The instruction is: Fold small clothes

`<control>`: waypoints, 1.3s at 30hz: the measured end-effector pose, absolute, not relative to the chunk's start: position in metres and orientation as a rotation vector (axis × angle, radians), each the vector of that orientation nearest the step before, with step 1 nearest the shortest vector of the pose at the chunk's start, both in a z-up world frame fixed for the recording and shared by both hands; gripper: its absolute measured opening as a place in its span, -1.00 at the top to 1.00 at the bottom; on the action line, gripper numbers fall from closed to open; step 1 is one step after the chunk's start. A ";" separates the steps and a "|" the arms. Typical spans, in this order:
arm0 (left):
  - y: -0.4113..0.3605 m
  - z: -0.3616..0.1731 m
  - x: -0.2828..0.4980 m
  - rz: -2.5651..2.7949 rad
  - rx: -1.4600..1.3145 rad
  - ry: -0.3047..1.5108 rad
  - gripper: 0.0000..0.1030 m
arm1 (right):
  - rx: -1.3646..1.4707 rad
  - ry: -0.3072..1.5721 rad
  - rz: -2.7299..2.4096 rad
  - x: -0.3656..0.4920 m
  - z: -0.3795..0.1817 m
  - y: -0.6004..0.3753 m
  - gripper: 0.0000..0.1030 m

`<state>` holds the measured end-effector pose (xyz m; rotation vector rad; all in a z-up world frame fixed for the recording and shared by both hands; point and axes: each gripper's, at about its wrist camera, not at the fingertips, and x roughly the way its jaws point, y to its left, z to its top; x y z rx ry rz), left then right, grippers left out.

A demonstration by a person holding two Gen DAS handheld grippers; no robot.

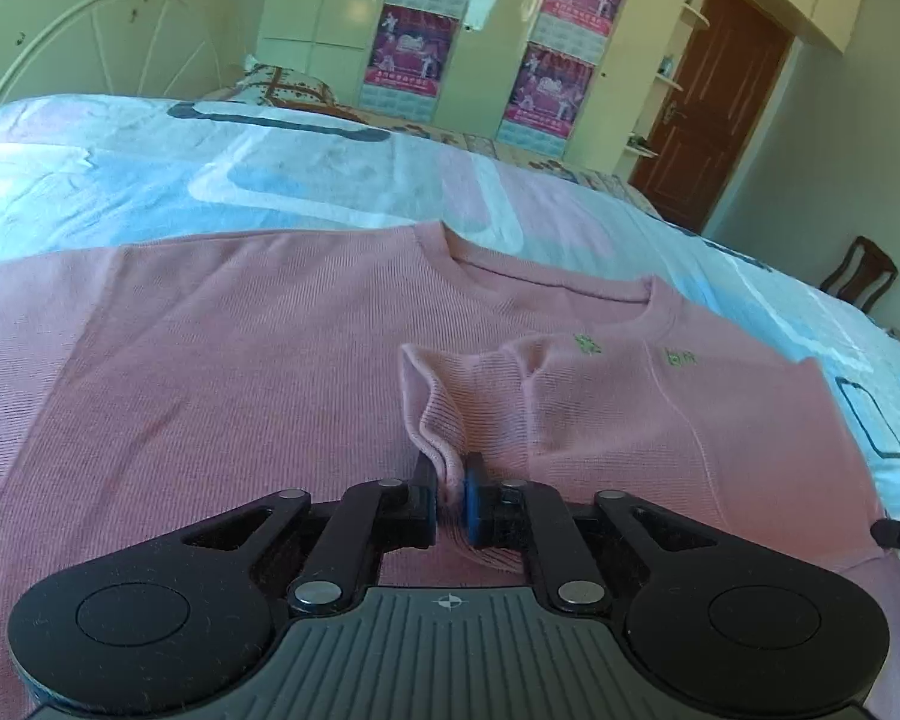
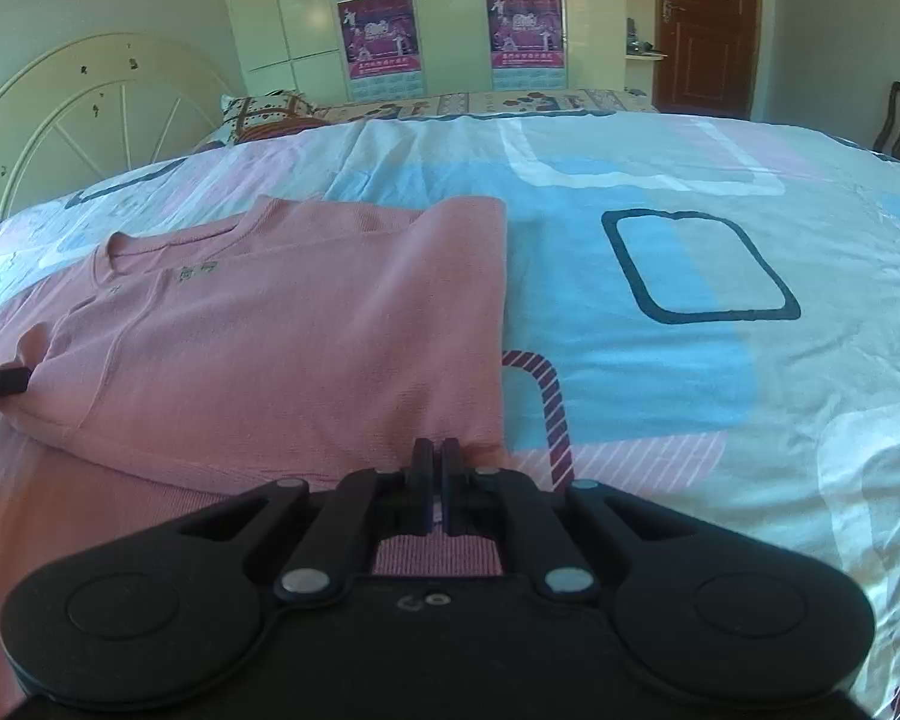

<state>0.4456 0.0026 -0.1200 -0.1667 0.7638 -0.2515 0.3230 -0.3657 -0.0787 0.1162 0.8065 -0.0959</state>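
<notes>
Left gripper (image 1: 450,501): a bunched ridge of pink fabric is being pinched between nearly closed jaws.
Right gripper (image 2: 437,483): jaws are being held fully together at the near folded edge; whether cloth is being caught cannot be told.
Pink top (image 1: 240,348): is being kept spread on the bed, 1 side folded over the front, neckline pointing away.
Bedsheet (image 2: 690,252): is being covered by the garment on its left part.

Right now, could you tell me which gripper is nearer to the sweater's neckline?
Left. The left gripper pinches a ribbed cuff mid-chest, just below the neckline. The right gripper is closed at the sweater's lower right edge, farther away.
</notes>
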 end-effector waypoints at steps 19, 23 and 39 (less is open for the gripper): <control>-0.051 -0.115 0.475 -0.249 -0.014 0.724 -0.19 | 0.182 0.732 -0.147 0.448 -0.081 -0.408 0.96; -0.052 -0.110 0.472 -0.231 0.021 0.721 -0.19 | 0.243 0.757 -0.129 0.456 -0.083 -0.427 1.00; -0.019 -0.110 0.477 -0.146 -0.093 0.706 0.91 | 0.130 0.738 -0.117 0.381 -0.068 -0.385 0.63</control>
